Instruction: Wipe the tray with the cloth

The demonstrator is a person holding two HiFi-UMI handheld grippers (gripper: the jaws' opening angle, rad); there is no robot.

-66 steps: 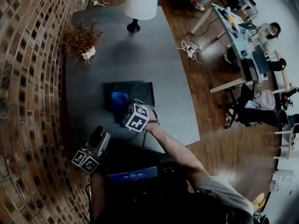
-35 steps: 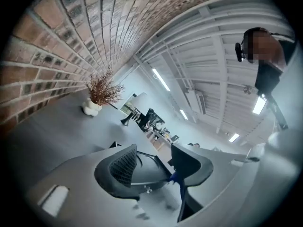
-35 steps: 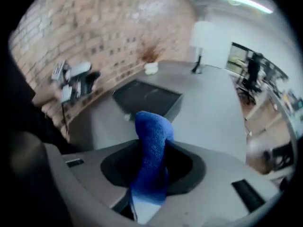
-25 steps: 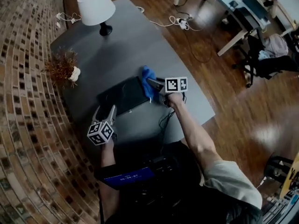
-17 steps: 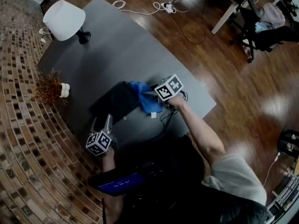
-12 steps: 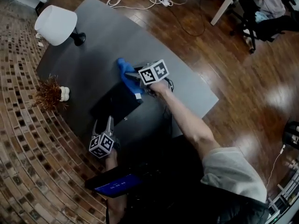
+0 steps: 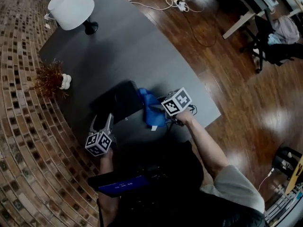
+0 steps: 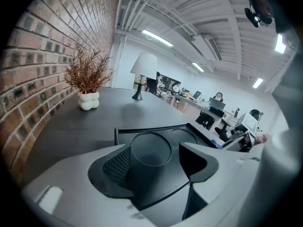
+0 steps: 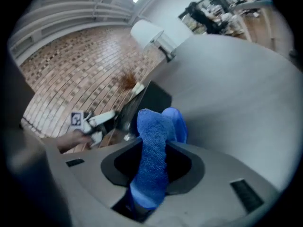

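The black tray [image 7: 115, 100] lies on the grey table [image 7: 128, 46]; its round recesses [image 8: 151, 148] show in the left gripper view. A blue cloth [image 7: 150, 109] hangs over the tray's right edge, bunched between the pads of my right gripper [image 7: 155, 109], which is shut on it. Those jaws have just been closing on the cloth [image 9: 154, 145], seen upright in my right gripper [image 9: 154, 162]. My left gripper [image 7: 102, 121] hovers at the tray's near left corner, open with nothing held. In its own view my left gripper [image 8: 158, 162] stands wide, the tray rim [image 8: 142, 130] ahead.
A white lamp [image 7: 71, 8] stands at the table's far end and a dried plant in a white pot [image 7: 51, 79] by the brick wall [image 7: 19, 136]. A cable [image 7: 191, 109] trails near the table's right edge. Wooden floor with a power strip [image 7: 180, 4] lies beyond.
My right gripper has carried the cloth from the tray's far right corner back along its right edge towards me. The left gripper has stayed at the near left corner.
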